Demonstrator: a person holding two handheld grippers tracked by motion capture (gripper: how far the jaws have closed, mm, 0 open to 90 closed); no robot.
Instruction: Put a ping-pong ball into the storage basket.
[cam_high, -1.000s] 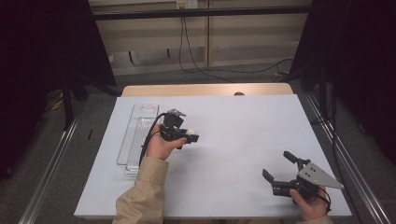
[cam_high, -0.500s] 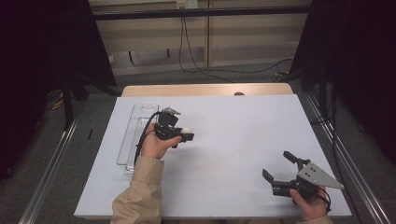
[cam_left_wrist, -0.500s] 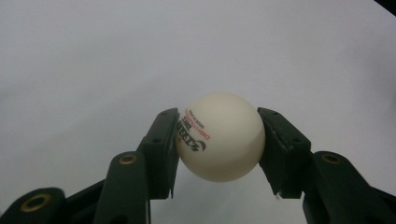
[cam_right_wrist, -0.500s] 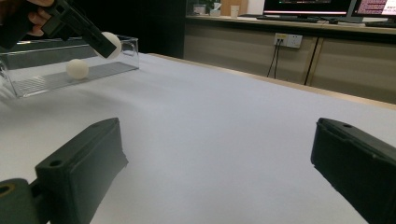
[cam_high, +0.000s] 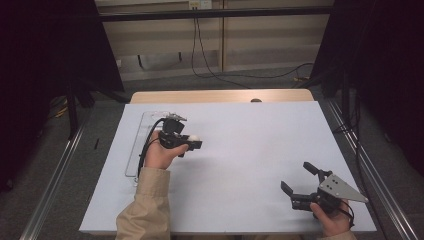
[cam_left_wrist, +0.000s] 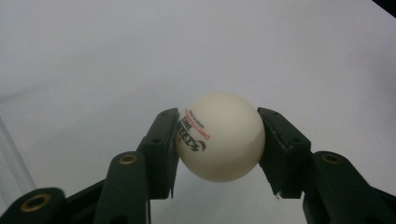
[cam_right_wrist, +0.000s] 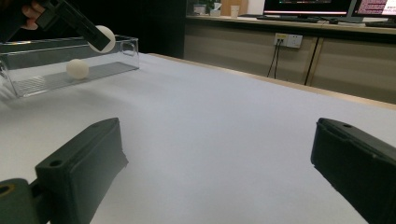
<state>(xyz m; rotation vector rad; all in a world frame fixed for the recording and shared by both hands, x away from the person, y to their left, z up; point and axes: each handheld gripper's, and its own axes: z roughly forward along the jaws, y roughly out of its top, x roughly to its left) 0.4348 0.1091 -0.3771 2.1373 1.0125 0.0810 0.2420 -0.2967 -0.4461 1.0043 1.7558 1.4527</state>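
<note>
the left gripper (cam_left_wrist: 217, 154) is clamped on a white ping-pong ball (cam_left_wrist: 220, 136), its two black pads pressing the ball's sides; printed lettering faces the left pad. in the high view this gripper (cam_high: 192, 144) is held up off the white table (cam_high: 250, 150) near its left edge, just beside the clear plastic tray (cam_high: 134, 150) that lies along that edge, with the ball (cam_high: 193, 138) at its tip. the right gripper view puts the ball (cam_right_wrist: 104, 38) above the tray's near wall, so it is not yet inside. a second white ball (cam_right_wrist: 77, 68) already rests on the tray's floor (cam_right_wrist: 56, 77).

the right gripper (cam_high: 299, 182) sits near the front right corner of the table, jaws spread wide with nothing between them.

judging from this, one ball looks delivered and another is lifted and close to the tray. what seems left is to carry it over the wall, lower it and let go. no other loose ball lies on the table.
</note>
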